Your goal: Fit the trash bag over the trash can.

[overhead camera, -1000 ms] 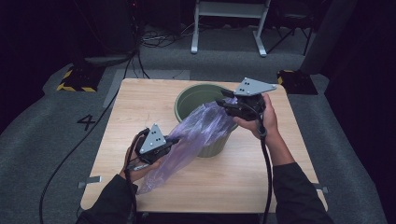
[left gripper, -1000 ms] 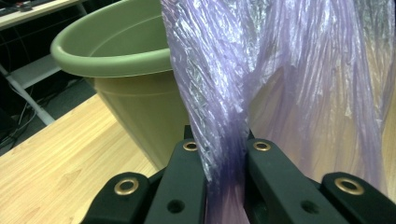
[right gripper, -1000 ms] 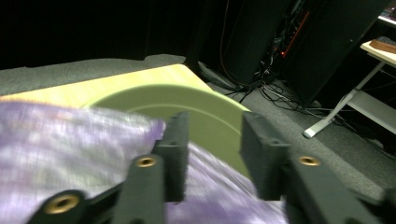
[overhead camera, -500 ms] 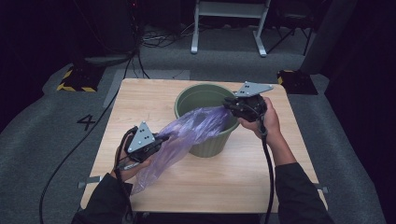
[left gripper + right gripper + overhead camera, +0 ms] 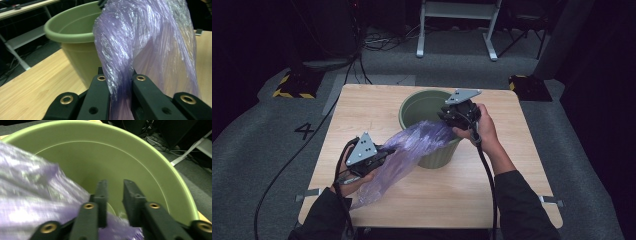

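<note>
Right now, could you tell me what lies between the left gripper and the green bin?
In the high view, the purple plastic bag spans from the left gripper to the green bin.

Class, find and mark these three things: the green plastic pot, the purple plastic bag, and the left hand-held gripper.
green plastic pot (image 5: 412, 106): high view, left rim.
purple plastic bag (image 5: 150, 45): left gripper view, crinkled middle.
left hand-held gripper (image 5: 120, 81): left gripper view, between its fingertips.

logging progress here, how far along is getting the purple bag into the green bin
Done: one end of the bag hangs over the bin rim. In hand: the left gripper pinches the bag; the right gripper is inside the bin, jaws apart. Left: the bag isn't spread over the rim.
</note>
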The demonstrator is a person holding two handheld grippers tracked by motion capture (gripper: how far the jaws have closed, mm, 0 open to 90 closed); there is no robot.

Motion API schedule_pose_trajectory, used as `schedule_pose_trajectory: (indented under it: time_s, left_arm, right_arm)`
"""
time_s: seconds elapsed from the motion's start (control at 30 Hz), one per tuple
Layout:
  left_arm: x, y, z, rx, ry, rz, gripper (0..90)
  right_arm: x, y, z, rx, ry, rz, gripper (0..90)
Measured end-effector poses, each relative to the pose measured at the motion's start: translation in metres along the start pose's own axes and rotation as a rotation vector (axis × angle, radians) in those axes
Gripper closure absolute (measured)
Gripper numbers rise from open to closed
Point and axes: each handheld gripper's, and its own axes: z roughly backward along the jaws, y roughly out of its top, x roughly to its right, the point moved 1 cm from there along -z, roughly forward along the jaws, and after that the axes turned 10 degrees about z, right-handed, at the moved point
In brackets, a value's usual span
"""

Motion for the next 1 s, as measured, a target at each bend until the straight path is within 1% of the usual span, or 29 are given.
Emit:
schedule_pose_trajectory:
  time_s: [0.03,0.07,0.1,0.17,0.2,0.27,0.37,0.4,0.47,0.5,0.53,0.57,0.6,0.63,0.67,0.7,0.73,0.8,0.83,0.9,1.0]
  left_arm:
    - [0.002,0.001,-0.002,-0.001,-0.001,-0.001,87.9]
    - [0.005,0.002,-0.003,-0.002,-0.004,-0.004,88.0]
    - [0.007,0.003,-0.005,-0.002,-0.002,-0.009,88.4]
    - [0.011,0.004,-0.008,-0.016,0.02,-0.028,89.1]
    - [0.012,0.005,-0.009,-0.023,0.038,-0.038,89.3]
    - [0.01,0.005,-0.008,-0.022,0.06,-0.033,89.5]
    - [0.004,0.004,-0.006,-0.027,0.096,-0.009,89.5]
    - [0.001,0.003,-0.006,-0.031,0.103,0.001,89.5]
    - [-0.003,0.002,-0.006,-0.031,0.112,0.023,89.5]
    - [-0.004,0.002,-0.006,-0.029,0.109,0.03,89.5]
    - [-0.003,0.002,-0.007,-0.026,0.086,0.03,89.5]
    - [-0.002,0.002,-0.008,-0.026,0.082,0.029,89.5]
    - [0.0,0.003,-0.009,-0.033,0.086,0.021,89.5]
    - [0.003,0.003,-0.011,-0.036,0.077,0.014,89.5]
    - [0.005,0.004,-0.012,-0.03,0.059,0.011,89.5]
    - [0.007,0.005,-0.013,-0.029,0.05,0.008,89.5]
    - [0.009,0.005,-0.015,-0.022,0.036,0.014,89.5]
    - [0.012,0.007,-0.018,-0.025,0.017,0.01,89.4]
    - [0.014,0.008,-0.02,-0.026,0.009,0.008,89.4]
    - [0.017,0.011,-0.022,-0.02,-0.019,0.009,89.4]
    - [0.022,0.014,-0.025,-0.022,-0.027,-0.011,88.7]
  right_arm:
    - [-0.001,0.001,0.001,-0.001,-0.016,-0.003,63.5]
    - [-0.001,0.001,0.002,-0.002,-0.036,-0.015,61.9]
    - [0.0,0.001,0.004,0.007,-0.042,-0.028,59.9]
    - [0.001,-0.001,0.013,0.045,-0.049,-0.046,54.8]
    - [0.002,-0.002,0.018,0.066,-0.053,-0.056,54.2]
    - [0.006,-0.006,0.03,0.098,-0.063,-0.072,53.8]
    - [0.01,-0.013,0.042,0.109,-0.057,-0.068,53.6]
    - [0.01,-0.014,0.045,0.112,-0.05,-0.068,54.0]
    - [0.011,-0.019,0.05,0.12,-0.022,-0.068,53.8]
    - [0.01,-0.021,0.052,0.126,-0.002,-0.069,53.8]
    - [0.008,-0.023,0.053,0.134,0.021,-0.067,53.7]
    - [0.005,-0.024,0.054,0.154,0.058,-0.061,53.1]
    - [0.002,-0.025,0.055,0.163,0.076,-0.056,52.6]
    - [-0.002,-0.025,0.056,0.173,0.1,-0.041,52.4]
    - [-0.006,-0.024,0.056,0.178,0.127,-0.017,52.4]
    - [-0.011,-0.023,0.056,0.177,0.14,0.006,52.4]
    - [-0.015,-0.022,0.055,0.174,0.15,0.022,53.1]
    - [-0.021,-0.019,0.052,0.171,0.166,0.048,57.5]
    - [-0.024,-0.017,0.049,0.157,0.159,0.063,60.3]
    - [-0.027,-0.013,0.043,0.14,0.147,0.084,70.8]
    - [-0.027,-0.01,0.035,0.117,0.135,0.09,82.8]
